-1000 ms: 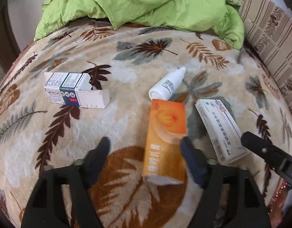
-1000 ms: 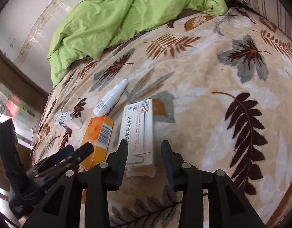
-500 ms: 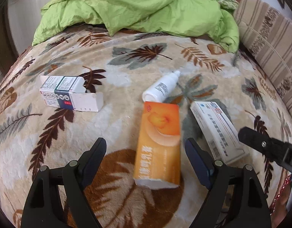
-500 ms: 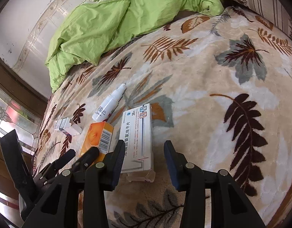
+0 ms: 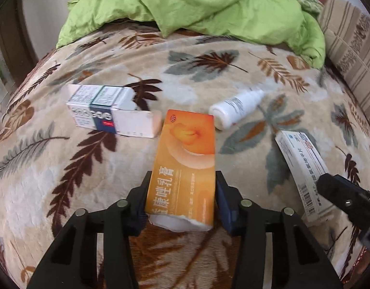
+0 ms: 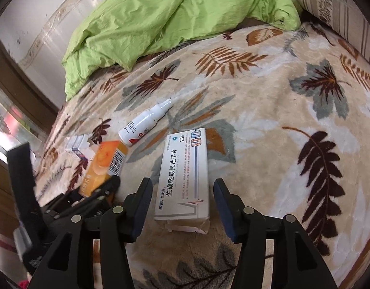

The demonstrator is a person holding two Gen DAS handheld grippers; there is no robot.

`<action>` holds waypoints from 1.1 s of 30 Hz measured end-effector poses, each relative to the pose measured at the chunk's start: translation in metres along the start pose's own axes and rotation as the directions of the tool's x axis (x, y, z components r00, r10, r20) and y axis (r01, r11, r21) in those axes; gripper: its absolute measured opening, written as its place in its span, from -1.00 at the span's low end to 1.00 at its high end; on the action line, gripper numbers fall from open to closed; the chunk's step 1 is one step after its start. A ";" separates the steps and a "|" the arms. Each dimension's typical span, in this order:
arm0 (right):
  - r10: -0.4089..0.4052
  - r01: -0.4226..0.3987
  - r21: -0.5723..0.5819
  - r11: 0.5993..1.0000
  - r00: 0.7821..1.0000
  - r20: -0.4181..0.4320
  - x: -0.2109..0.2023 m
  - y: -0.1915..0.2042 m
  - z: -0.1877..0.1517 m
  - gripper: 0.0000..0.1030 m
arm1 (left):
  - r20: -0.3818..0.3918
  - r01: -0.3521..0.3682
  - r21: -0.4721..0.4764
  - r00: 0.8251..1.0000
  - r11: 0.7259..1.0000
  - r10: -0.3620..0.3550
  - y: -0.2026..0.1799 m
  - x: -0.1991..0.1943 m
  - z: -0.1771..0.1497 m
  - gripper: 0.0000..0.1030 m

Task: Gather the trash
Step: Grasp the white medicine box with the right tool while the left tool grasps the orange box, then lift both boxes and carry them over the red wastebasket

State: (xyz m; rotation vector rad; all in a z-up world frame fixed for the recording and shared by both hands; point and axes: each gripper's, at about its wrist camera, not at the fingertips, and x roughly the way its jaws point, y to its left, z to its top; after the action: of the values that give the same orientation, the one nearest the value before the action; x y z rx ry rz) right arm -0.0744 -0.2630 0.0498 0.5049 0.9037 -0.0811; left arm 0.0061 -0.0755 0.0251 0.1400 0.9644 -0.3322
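Observation:
My left gripper (image 5: 182,192) is shut on an orange medicine box (image 5: 185,166), its two fingers pressed to the box's long sides near its torn end. The same box shows in the right wrist view (image 6: 102,166). My right gripper (image 6: 182,197) is open, its fingers either side of the near end of a white medicine box (image 6: 185,175) that lies flat on the leaf-patterned blanket (image 6: 269,110). That white box also shows at the right of the left wrist view (image 5: 303,168). A white spray bottle (image 5: 235,113) and a white-and-blue opened box (image 5: 108,113) lie farther back.
A crumpled green quilt (image 5: 197,2) is heaped at the far end of the bed. A striped cushion (image 5: 351,36) lines the right side. A dark wooden frame (image 6: 21,82) and wall stand to the left.
My left gripper has closed on the orange box, which now stands raised and shifted left. My right gripper has opened wider around the white box's near end.

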 end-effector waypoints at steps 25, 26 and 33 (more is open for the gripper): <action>-0.111 0.151 -0.167 0.974 0.967 0.230 -0.025 0.034 0.000 0.03 | 0.216 -0.063 -0.043 0.974 0.997 0.071 0.008 -0.047 0.008 -0.14; -0.111 0.156 -0.176 0.972 0.964 0.241 -0.026 0.036 0.000 0.03 | 0.219 -0.064 -0.044 0.973 0.997 0.072 0.008 -0.048 0.009 -0.14; -0.097 0.147 -0.188 0.971 0.963 0.253 -0.026 0.040 -0.001 0.03 | 0.223 -0.059 -0.036 0.973 0.998 0.066 0.006 -0.049 0.009 -0.14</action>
State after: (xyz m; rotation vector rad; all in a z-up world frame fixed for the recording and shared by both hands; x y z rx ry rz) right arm -0.0808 -0.2311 0.0849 0.2387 0.6929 -0.1573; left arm -0.0103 -0.0613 0.0709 0.1035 0.7390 -0.2696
